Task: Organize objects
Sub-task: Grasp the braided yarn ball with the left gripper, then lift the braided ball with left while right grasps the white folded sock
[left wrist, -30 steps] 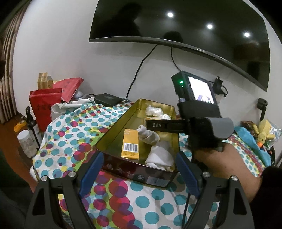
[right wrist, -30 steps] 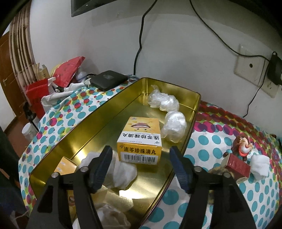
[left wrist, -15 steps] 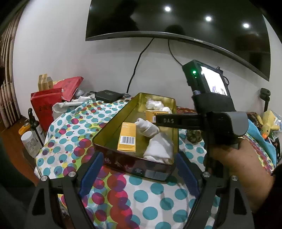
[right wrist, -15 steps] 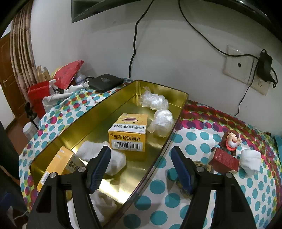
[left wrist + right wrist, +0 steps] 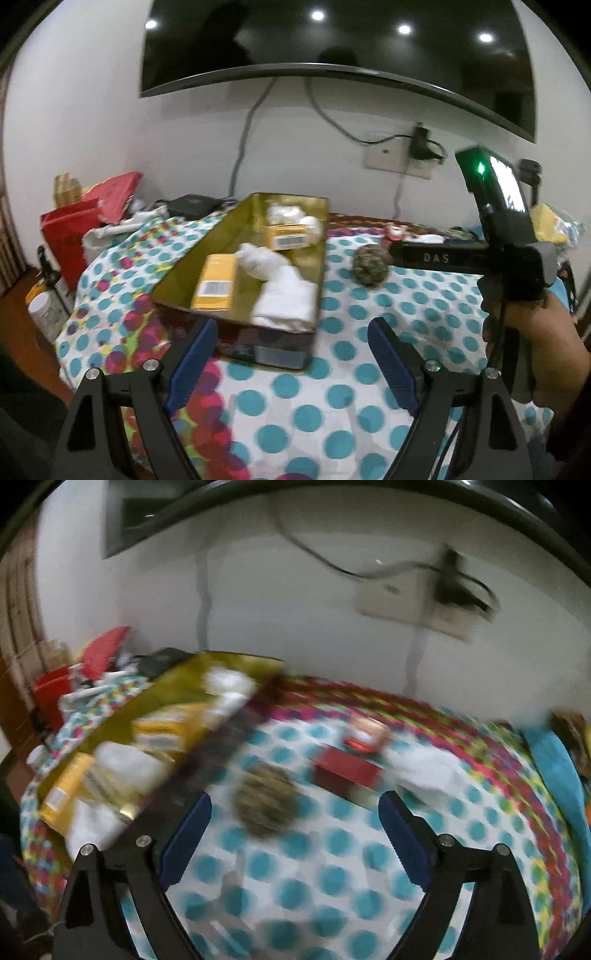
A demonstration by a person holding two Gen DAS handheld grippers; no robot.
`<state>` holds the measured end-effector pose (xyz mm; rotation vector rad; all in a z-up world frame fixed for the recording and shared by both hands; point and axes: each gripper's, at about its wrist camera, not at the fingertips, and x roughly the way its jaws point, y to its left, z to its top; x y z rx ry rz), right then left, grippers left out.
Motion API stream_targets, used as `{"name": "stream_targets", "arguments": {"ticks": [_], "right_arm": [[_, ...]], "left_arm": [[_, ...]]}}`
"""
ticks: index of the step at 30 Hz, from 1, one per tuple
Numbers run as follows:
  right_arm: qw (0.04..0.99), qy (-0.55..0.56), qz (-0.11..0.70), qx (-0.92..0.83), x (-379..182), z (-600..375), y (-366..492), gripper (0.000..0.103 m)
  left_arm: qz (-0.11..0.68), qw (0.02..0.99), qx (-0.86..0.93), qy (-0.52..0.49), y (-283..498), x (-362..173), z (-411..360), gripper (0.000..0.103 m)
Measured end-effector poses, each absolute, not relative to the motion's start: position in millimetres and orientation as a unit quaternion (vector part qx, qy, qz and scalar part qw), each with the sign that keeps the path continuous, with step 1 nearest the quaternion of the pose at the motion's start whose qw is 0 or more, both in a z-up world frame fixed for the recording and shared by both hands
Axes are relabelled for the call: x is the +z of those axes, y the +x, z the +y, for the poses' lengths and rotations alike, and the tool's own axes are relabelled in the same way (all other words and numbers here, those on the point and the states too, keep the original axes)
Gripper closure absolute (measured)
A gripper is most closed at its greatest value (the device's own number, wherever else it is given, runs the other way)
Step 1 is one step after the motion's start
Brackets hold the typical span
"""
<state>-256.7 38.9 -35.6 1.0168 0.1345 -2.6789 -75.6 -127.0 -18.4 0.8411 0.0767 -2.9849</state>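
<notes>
A gold tin tray (image 5: 225, 229) (image 5: 110, 731) sits on the polka-dot cloth, holding two yellow boxes (image 5: 216, 282) (image 5: 286, 236) and white wrapped bundles (image 5: 284, 295). A dark speckled ball (image 5: 370, 265) (image 5: 264, 803) lies right of the tray. A red box (image 5: 347, 771), a small figurine (image 5: 365, 734) and a white bundle (image 5: 424, 771) lie beyond it. My left gripper (image 5: 291, 354) is open and empty in front of the tray. My right gripper (image 5: 295, 830) is open and empty, just short of the ball; the view is blurred.
A red bag (image 5: 70, 236), a black device (image 5: 192, 205) and a bottle (image 5: 46, 310) crowd the left edge. A teal cloth (image 5: 554, 771) and toys lie at the right. A wall socket with cables (image 5: 399, 158) and a TV are behind.
Both grippers have pulled back and swung right. The right gripper has left the tray and now faces the ball and red box. Nothing was grasped.
</notes>
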Motion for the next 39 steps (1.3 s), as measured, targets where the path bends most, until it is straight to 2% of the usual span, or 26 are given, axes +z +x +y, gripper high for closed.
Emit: {"name": "stream_targets", "arguments": {"ticks": [4, 11, 20, 30, 31, 33, 39], "right_arm": [[0.081, 0.375, 0.025, -0.923, -52.3, 92.2, -268.3, 0.012], [0.029, 0.406, -0.036, -0.913, -72.1, 160.8, -282.0, 0.01], [0.006, 0.428, -0.073, -0.901, -79.6, 184.8, -286.8, 0.008], [0.024, 0.423, -0.106, -0.9, -79.8, 193.8, -284.8, 0.004], [0.025, 0.422, -0.107, -0.9, -79.8, 194.2, -284.7, 0.003], [0.028, 0.422, -0.109, -0.9, -79.9, 195.1, -284.7, 0.003], [0.03, 0.424, -0.105, -0.899, -80.2, 193.7, -285.5, 0.001]], "left_arm": [[0.013, -0.039, -0.958, 0.285, -84.9, -20.9, -100.3, 0.017], [-0.016, -0.081, -0.945, 0.315, -127.5, -26.0, -55.3, 0.017], [-0.015, -0.06, -0.931, 0.36, -226.0, -38.1, -31.2, 0.017], [-0.106, 0.017, -0.903, 0.416, -301.8, -80.8, -12.1, 0.016], [-0.105, 0.012, -0.904, 0.414, -303.1, -80.1, -11.4, 0.024], [-0.071, 0.008, -0.913, 0.401, -299.0, -73.4, -17.3, 0.052], [-0.068, -0.031, -0.918, 0.389, -266.0, -53.0, -11.8, 0.052]]}}
